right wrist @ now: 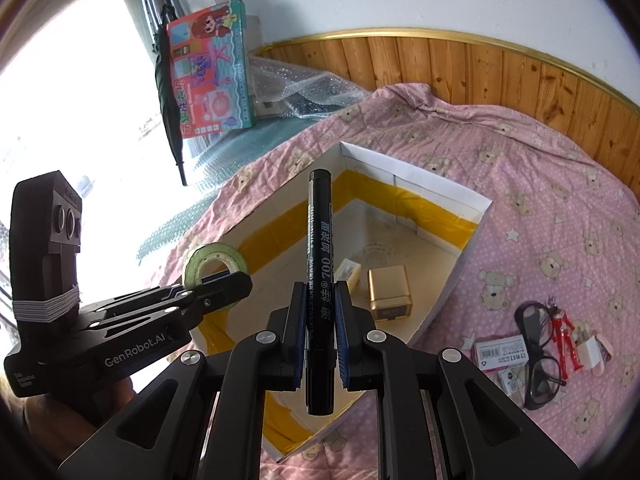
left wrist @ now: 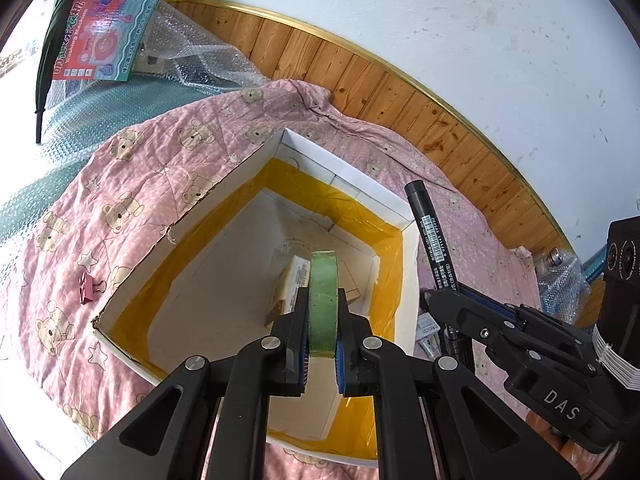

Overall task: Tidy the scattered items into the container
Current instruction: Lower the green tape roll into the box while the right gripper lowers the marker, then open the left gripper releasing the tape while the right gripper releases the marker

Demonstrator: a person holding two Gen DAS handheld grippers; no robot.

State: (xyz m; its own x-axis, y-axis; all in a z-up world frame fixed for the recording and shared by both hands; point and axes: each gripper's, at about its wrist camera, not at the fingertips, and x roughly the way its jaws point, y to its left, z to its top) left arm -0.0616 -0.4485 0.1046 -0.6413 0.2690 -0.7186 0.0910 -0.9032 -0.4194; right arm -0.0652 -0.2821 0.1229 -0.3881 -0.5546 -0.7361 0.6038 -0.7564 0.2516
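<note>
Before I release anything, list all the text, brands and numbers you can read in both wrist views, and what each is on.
"DAS": right hand-held gripper body.
"GenRobot.AI": left hand-held gripper body.
"700", with Chinese characters: black marker.
"Washing Machine": toy box; its Chinese title is blurred.
Marker barcode digits: too small.
White packets near the glasses: print too small.
Green tape roll: no text.
</note>
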